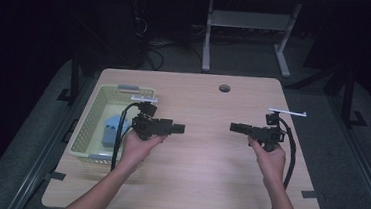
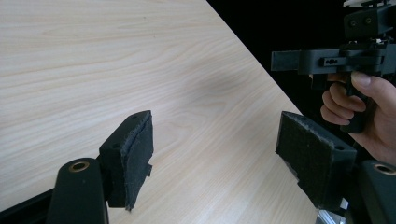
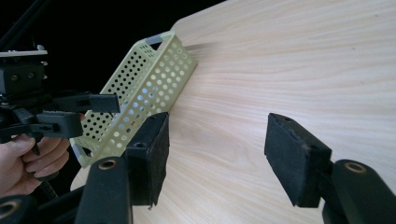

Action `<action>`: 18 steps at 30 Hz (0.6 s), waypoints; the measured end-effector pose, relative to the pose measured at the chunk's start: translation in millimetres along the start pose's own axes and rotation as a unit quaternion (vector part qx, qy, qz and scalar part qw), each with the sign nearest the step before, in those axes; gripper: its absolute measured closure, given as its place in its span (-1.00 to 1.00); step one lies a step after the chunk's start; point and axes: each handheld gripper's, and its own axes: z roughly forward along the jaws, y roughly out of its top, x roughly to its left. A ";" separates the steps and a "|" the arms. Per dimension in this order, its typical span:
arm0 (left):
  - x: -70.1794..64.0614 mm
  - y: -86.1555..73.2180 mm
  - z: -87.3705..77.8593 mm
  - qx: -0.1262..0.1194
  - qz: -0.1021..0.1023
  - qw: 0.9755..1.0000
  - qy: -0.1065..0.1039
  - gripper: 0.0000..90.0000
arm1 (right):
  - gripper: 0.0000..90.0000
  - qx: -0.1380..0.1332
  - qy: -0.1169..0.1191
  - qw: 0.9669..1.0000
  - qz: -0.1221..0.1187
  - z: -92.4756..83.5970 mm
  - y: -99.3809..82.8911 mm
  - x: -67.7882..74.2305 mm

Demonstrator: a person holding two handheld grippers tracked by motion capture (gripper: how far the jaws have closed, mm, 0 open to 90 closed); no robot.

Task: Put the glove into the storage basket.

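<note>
Item: a pale wood surface with rounded corners and a small round hole near its far edge, seen from above. Item: a yellow-green perforated basket standing at the left edge of the surface, with grey handle pieces on its two short ends; inside it we noted a blue-grey thing lying on the bottom, its kind not clear to us. In the right gripper view the basket showed its holed side wall, set flat on the wood. Item: our left gripper, held in the left hand just beside the basket's right wall and above the wood, pointing level toward the middle of the surface; in the left gripper view its padded fingers stood wide apart with bare wood between them and nothing held. Item: our right gripper, held in the right hand over the right half of the surface, pointing level toward the left one; the two tips faced each other, well apart. In the right gripper view its fingers stood broadly parted over bare wood, gripping nothing. A black cable trailed from the right gripper past the forearm.
</note>
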 end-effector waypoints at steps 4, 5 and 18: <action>-4.0 -0.7 6.4 0.003 0.004 1.000 -0.002 -0.40 | -0.13 -0.005 -0.001 1.000 0.003 -5.1 -2.5 -4.6; -4.8 -0.8 7.5 0.005 0.008 1.000 -0.003 -0.40 | -0.13 -0.006 -0.003 1.000 0.006 -8.4 -4.2 -7.6; -17.0 -7.0 23.4 0.007 0.023 1.000 -0.016 -0.41 | -0.16 -0.012 -0.010 1.000 0.025 -29.6 -20.3 -29.5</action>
